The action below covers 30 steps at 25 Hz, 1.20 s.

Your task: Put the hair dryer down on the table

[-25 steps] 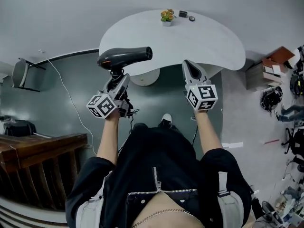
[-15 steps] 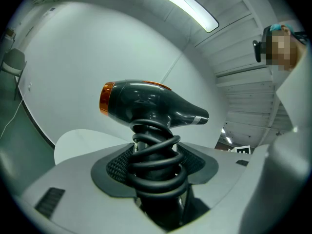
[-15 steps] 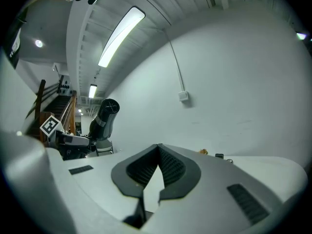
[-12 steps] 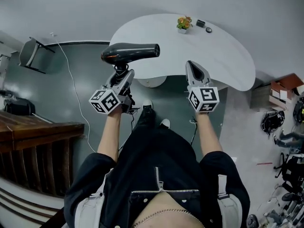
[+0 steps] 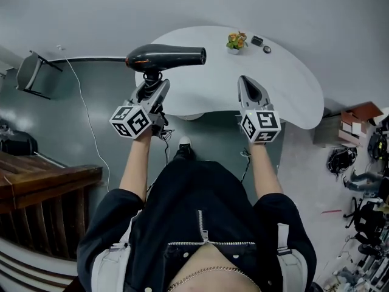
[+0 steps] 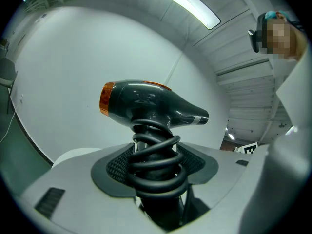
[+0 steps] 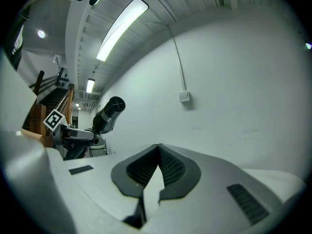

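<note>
A black hair dryer (image 5: pixel 164 58) with an orange rear end is held up in the air, nozzle pointing right, over the left edge of the white table (image 5: pixel 285 72). My left gripper (image 5: pixel 153 85) is shut on its handle, which has the coiled cord (image 6: pixel 155 160) wound around it. The left gripper view shows the dryer body (image 6: pixel 146 104) just above the left gripper (image 6: pixel 156 169). My right gripper (image 5: pixel 248 85) hovers at the table's near edge, shut with nothing in it. In the right gripper view the right gripper (image 7: pixel 158 149) has its jaws meeting, with the dryer (image 7: pixel 109 113) to the left.
A small potted plant (image 5: pixel 236 41) and two small dark items (image 5: pixel 256 40) sit at the table's far side. A chair (image 5: pixel 30 72) and a floor cable (image 5: pixel 85 114) are at left, a wooden railing (image 5: pixel 42 187) at lower left, and boxes (image 5: pixel 358 115) at right.
The person has stepped nearer the table. Both grippers have moved forward, and the dryer, still in the left gripper, now hangs over the table's left edge.
</note>
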Tool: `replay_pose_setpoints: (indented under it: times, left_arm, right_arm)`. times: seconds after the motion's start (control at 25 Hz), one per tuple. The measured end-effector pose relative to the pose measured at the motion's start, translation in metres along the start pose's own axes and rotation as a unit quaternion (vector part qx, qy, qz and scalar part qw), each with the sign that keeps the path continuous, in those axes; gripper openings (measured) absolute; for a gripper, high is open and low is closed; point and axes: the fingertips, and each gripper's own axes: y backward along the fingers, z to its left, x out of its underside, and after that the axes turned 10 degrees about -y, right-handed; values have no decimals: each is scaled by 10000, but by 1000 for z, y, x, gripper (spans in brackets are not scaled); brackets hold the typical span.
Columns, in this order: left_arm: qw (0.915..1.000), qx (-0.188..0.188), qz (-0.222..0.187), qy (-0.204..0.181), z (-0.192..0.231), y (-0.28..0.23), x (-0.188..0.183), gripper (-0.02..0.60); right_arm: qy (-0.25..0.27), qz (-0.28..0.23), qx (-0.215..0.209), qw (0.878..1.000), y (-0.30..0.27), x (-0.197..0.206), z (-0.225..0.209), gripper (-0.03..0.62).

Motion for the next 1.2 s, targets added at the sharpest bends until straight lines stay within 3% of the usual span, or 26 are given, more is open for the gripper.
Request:
replay_pose_setpoints:
  times: [0.28, 0.76, 1.2]
  left_arm:
    - [9998, 47, 162, 56, 38, -32, 2, 278]
    - [9963, -33, 824, 258, 100, -63, 48, 278]
    - [9938, 31, 1100, 133, 135, -72, 55, 278]
  right_arm:
    - [72, 39, 102, 9999, -37, -6, -5, 5]
    - [25, 217, 344, 9992, -87, 3, -16, 6]
    - [-209, 206, 425, 9987, -115, 14, 3, 5]
